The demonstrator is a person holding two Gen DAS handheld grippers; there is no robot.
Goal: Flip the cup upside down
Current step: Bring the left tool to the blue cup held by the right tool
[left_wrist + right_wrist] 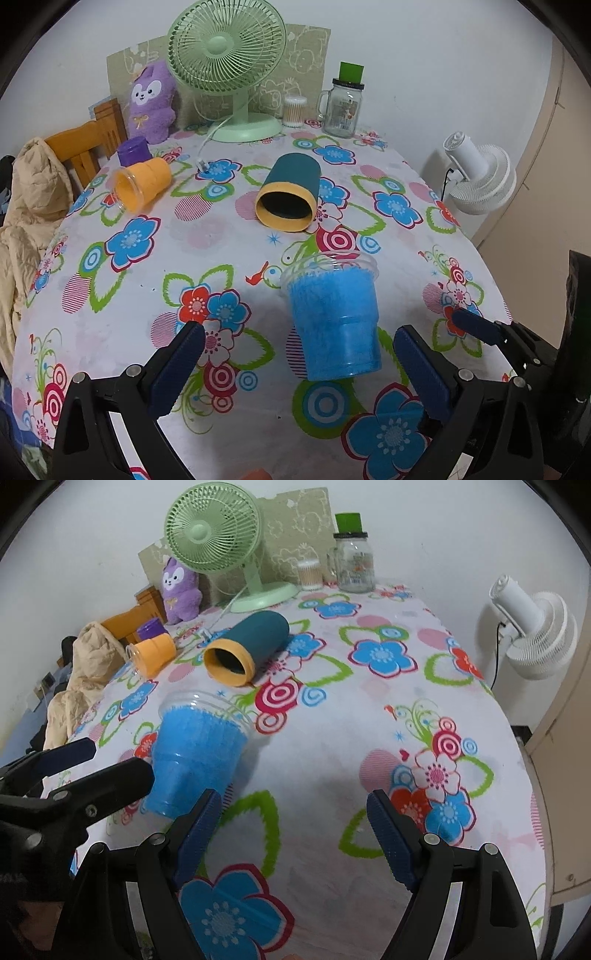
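A blue fuzzy cup with a clear plastic rim (334, 317) lies on its side on the flowered tablecloth (147, 280), rim pointing away. My left gripper (299, 365) is open, its pads on either side of the cup's base and apart from it. In the right wrist view the same cup (195, 760) lies left of my right gripper (295, 834), which is open and empty over the cloth. The right gripper's fingertip (476, 325) shows at the right in the left wrist view. The left gripper (107, 764) shows beside the cup in the right wrist view.
A teal cup with a yellow rim (290, 192) and an orange cup (142, 182) lie on their sides farther back. A purple cup (133, 149), green fan (229, 66), plush toy (151, 101), glass jar (341, 107) and swab box (294, 110) stand at the back. A white fan (480, 173) stands off the table's right edge.
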